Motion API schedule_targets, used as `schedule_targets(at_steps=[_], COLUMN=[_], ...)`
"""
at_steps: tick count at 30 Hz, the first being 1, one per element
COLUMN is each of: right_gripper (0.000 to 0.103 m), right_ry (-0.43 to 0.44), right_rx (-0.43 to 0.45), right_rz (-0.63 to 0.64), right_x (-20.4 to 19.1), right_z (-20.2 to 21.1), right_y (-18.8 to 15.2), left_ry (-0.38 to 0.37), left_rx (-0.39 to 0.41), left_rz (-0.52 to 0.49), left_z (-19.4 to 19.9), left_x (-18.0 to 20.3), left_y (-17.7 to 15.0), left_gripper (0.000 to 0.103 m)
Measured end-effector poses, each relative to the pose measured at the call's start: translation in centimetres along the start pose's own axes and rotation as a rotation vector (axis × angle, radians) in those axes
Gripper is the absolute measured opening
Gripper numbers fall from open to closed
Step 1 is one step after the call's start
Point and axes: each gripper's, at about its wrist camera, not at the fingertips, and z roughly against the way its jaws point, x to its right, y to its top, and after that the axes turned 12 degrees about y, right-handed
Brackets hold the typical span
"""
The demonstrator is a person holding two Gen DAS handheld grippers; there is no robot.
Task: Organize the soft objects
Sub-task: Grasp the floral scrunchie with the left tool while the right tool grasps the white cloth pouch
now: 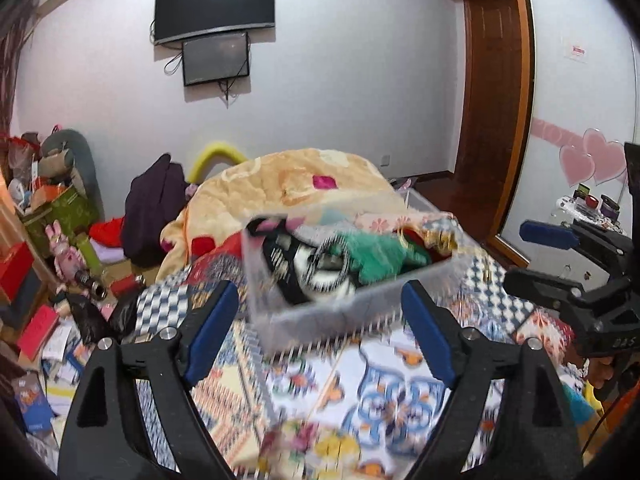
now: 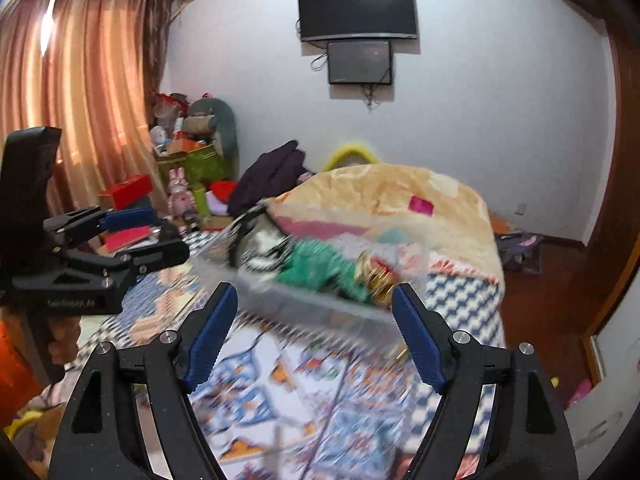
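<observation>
A clear plastic bin (image 1: pixel 320 316) stands on the patterned bedspread (image 1: pixel 380 392), blurred by motion. It holds soft items: a green fuzzy piece (image 1: pixel 376 256), a black and white piece (image 1: pixel 288 264) and a gold and red item (image 1: pixel 438 240). My left gripper (image 1: pixel 320 332) is open and empty, just short of the bin's near wall. My right gripper (image 2: pixel 314 336) is open and empty in front of the bin (image 2: pixel 320 308). The green piece (image 2: pixel 320 266) and gold item (image 2: pixel 376 280) show there too. Each gripper shows at the edge of the other's view, right (image 1: pixel 560 264), left (image 2: pixel 120 240).
A folded beige blanket (image 1: pixel 304 188) lies on the bed behind the bin. A dark garment (image 1: pixel 154 204) and cluttered boxes and toys (image 1: pixel 60 216) fill the floor at left. A TV (image 1: pixel 214 4) hangs on the far wall. A wooden door (image 1: pixel 496 100) stands at right, curtains (image 2: pixel 72 92) at left.
</observation>
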Motion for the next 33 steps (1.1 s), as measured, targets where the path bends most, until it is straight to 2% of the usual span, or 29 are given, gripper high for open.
schedule_targets(at_steps=[6,10,16,18,19,21,23,26,30,33], right_gripper=[0.077,0.077,0.076,0.063,0.052,0.046,0.024,0.014,0.012,0.010], right_ry=[0.076,0.126,0.187,0.192,0.201,0.204,0.213,0.209,0.169,0.149], right_rx=[-0.076,-0.163,-0.269,-0.303,-0.323,-0.319,-0.320,-0.311,-0.269,-0.230], right_rz=[-0.012,-0.022,-0.038,-0.041,-0.041,-0.027,-0.015,-0.015,-0.040,-0.074], right_x=[-3.6,-5.3,-6.3,-6.4,-6.4,-6.5,-6.8,-6.9,-6.0,-4.9], right_z=[-1.1,-2.7,-5.0,-5.8,-6.3,-6.6,-6.6,-6.7,-5.9,-5.1], right_y=[-3.6,-6.4,-9.3,-10.3,-10.6,-11.0,-11.2,-11.4,-11.0,-10.4], left_ry=[0.023,0.017,0.028,0.022,0.023,0.029,0.033,0.036,0.036,0.033], left_rx=[-0.075,-0.135,-0.199,-0.224,-0.235,-0.243,-0.253,-0.260,-0.260,-0.268], left_rz=[0.027,0.041,0.065,0.066,0.062,0.049,0.042,0.044,0.048,0.043], left_z=[1.4,1.8,2.1,1.8,1.6,1.2,0.5,-0.6,-1.6,-2.5], left_x=[-1.4,-2.0,-2.5,-2.5,-2.3,-2.1,-1.8,-1.6,-1.3,-1.0], left_y=[-4.2,-7.2,-11.1,-12.3,-12.8,-13.4,-13.6,-13.7,-13.5,-13.4], left_gripper=[0.089,0.089,0.089,0.089,0.089,0.089,0.089,0.089,0.089,0.077])
